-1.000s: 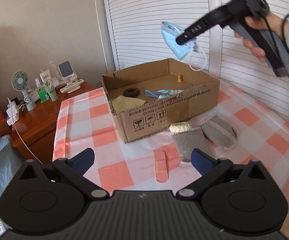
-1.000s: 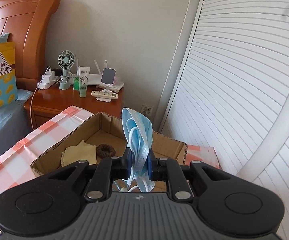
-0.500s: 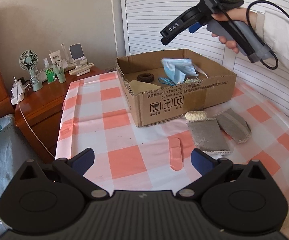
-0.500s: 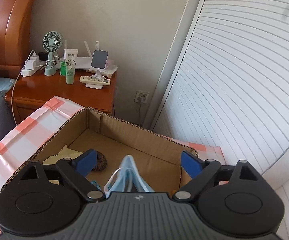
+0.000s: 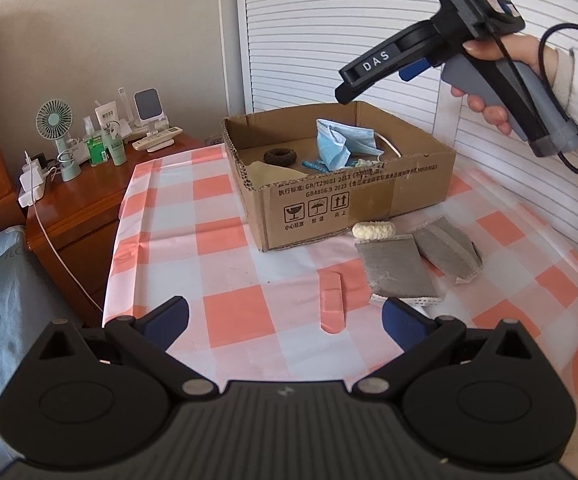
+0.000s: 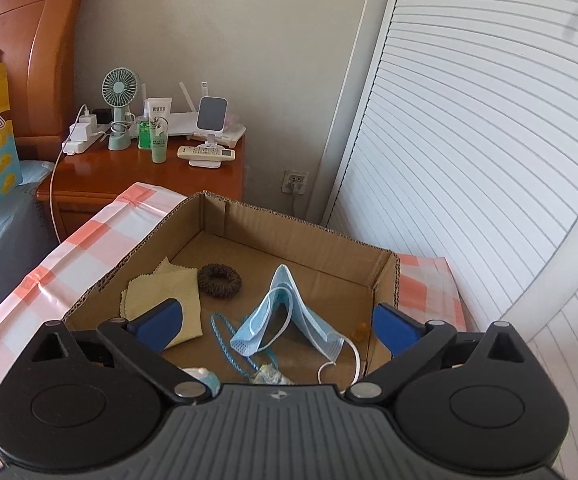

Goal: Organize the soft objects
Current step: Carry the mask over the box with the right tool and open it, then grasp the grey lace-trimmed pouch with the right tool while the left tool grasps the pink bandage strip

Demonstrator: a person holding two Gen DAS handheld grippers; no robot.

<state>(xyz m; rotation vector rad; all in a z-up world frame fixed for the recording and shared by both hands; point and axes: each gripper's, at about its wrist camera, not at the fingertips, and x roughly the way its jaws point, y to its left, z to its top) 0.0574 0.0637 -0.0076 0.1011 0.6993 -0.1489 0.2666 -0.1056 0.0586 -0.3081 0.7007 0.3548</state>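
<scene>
A cardboard box (image 5: 369,200) (image 6: 297,236) stands on the checked table. In it lie a blue face mask (image 5: 343,146) (image 6: 289,316), a brown hair tie (image 5: 280,156) (image 6: 219,279), a yellow cloth (image 6: 165,300) and a blue cord (image 6: 225,340). My right gripper (image 6: 277,322) is open and empty above the box; it shows in the left wrist view (image 5: 409,70). My left gripper (image 5: 285,320) is open and empty over the table's front. Two grey pads (image 5: 399,266) (image 5: 447,248), a cream roll (image 5: 373,231) and a pink plaster (image 5: 331,300) lie on the table.
A wooden nightstand (image 5: 77,196) at the left carries a small fan (image 5: 55,136), bottles, a phone stand and a remote. A bed with a wooden headboard (image 6: 29,40) lies further left. White slatted doors (image 6: 489,120) stand behind and right of the table.
My right gripper opened and let go of the blue mask, which dropped into the box. The right gripper then rose a little. My left gripper drew back from the box.
</scene>
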